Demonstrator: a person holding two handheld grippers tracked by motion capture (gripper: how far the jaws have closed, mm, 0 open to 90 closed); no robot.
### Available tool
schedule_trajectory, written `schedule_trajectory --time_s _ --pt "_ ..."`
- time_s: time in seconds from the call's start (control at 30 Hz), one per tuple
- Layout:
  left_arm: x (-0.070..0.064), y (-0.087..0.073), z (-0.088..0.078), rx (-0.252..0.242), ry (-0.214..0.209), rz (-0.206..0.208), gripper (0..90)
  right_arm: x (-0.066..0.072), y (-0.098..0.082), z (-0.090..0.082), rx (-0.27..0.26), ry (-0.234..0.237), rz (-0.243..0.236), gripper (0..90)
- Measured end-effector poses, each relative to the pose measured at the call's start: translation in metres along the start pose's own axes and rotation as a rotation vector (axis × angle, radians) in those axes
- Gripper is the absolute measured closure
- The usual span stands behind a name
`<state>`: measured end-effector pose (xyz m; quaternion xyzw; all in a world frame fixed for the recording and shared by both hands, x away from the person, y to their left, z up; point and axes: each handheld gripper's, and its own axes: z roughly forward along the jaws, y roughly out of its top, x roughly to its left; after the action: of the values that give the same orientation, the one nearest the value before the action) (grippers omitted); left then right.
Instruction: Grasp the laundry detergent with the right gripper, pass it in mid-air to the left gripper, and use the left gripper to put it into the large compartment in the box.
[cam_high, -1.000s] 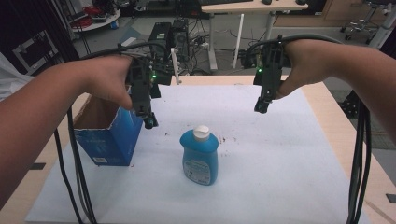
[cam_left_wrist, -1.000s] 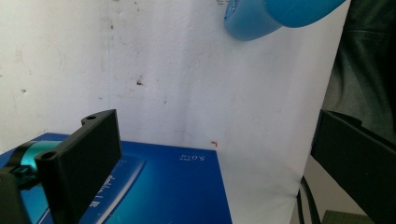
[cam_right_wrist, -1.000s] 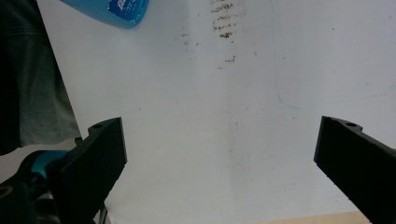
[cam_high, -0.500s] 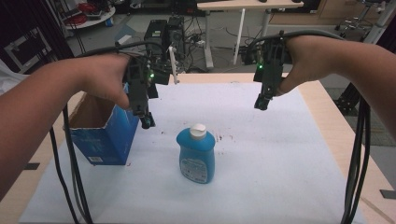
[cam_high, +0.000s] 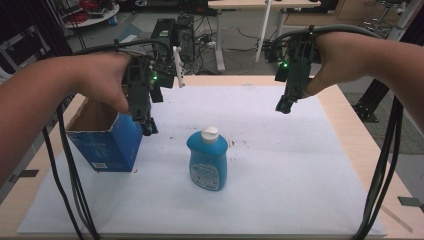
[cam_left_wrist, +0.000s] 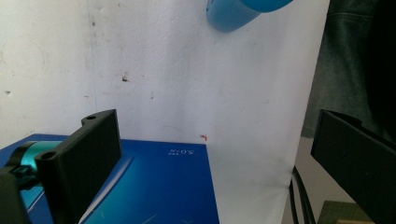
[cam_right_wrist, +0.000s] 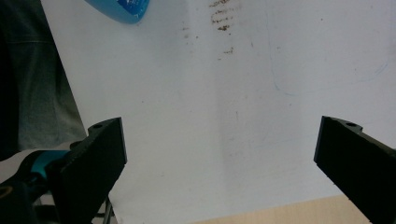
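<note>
in the high view, the left gripper (cam_high: 146, 127) has slid a little toward my side and left over the last second and now hangs at the near right corner of the open blue cardboard box (cam_high: 107, 142), while the right gripper (cam_high: 283, 106) has barely shifted, hovering over the far right of the white paper sheet (cam_high: 300, 175). the blue plastic bottle with a white cap (cam_high: 207, 159) stands upright mid-sheet, untouched, between the two and well apart from the right one. i read this as the left hand lining up on the box rather than the bottle. open room lies all round the bottle; the sheet's right edge and the bare wooden bench (cam_high: 360, 145) beyond it are near the right gripper.

in the left gripper view, the jaws stand wide apart and hold nothing; the blue box top (cam_left_wrist: 159, 186) lies just below them, the bottle's base (cam_left_wrist: 233, 14) farther off, and the sheet's edge runs close on the right.

in the right gripper view, the jaws are also spread wide and empty over bare stained paper (cam_right_wrist: 224, 116), the bottle (cam_right_wrist: 123, 9) at the top edge, the bench strip (cam_right_wrist: 280, 214) just under the jaws.
</note>
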<state>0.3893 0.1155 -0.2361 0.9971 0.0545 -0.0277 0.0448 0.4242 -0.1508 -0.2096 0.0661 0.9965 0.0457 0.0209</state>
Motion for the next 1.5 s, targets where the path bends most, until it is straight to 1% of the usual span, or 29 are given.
schedule_trajectory --time_s 0.17,0.2,0.27,0.33,0.37,0.43,0.47,0.63,0.87,0.97,1.03,1.1,1.23,1.43,1.5 --pt "-0.003 -0.001 -0.003 0.0 0.007 0.008 1.7 0.008 -0.01 -0.007 -0.049 -0.002 0.014 1.4" --pt "-0.004 -0.002 -0.003 0.001 0.009 0.01 1.7 0.01 -0.013 -0.009 -0.066 0.003 0.027 1.4" --pt "-0.005 -0.002 -0.003 0.006 0.01 0.01 1.7 0.013 -0.017 -0.011 -0.091 0.002 0.036 1.4" --pt "-0.006 -0.002 -0.003 0.011 0.008 0.012 1.7 0.015 -0.022 -0.012 -0.128 0.002 0.039 1.4" --pt "-0.007 -0.002 -0.003 0.01 0.007 0.016 1.7 0.016 -0.024 -0.013 -0.143 0.006 0.052 1.4" --pt "-0.007 -0.002 -0.003 0.011 0.007 0.018 1.7 0.017 -0.029 -0.013 -0.169 -0.003 0.049 1.4" --pt "-0.008 -0.002 -0.003 0.009 0.008 0.019 1.7 0.018 -0.032 -0.013 -0.182 0.002 0.06 1.4" --pt "-0.009 -0.002 -0.003 0.009 0.008 0.022 1.7 0.02 -0.041 -0.01 -0.231 0.007 0.077 1.4" --pt "-0.009 -0.004 -0.003 0.012 0.006 0.02 1.7 0.023 -0.046 -0.005 -0.276 0.023 0.082 1.4" --pt "-0.009 -0.005 -0.003 0.015 0.004 0.024 1.7 0.023 -0.049 -0.002 -0.31 0.034 0.092 1.4" --pt "-0.009 -0.006 -0.002 0.009 0.003 0.017 1.7 0.023 -0.052 -0.001 -0.342 0.044 0.101 1.4" --pt "-0.009 -0.007 -0.002 0.009 0.005 0.021 1.7 0.024 -0.055 0.0 -0.375 0.051 0.115 1.4" --pt "-0.009 -0.008 -0.002 0.003 0.006 0.021 1.7 0.026 -0.06 0.002 -0.422 0.067 0.137 1.4" --pt "-0.01 -0.008 -0.002 0.002 0.003 0.024 1.7 0.031 -0.064 0.01 -0.463 0.083 0.152 1.4" --pt "-0.01 -0.008 -0.002 0.004 0.006 0.028 1.7 0.033 -0.065 0.012 -0.493 0.096 0.159 1.4"
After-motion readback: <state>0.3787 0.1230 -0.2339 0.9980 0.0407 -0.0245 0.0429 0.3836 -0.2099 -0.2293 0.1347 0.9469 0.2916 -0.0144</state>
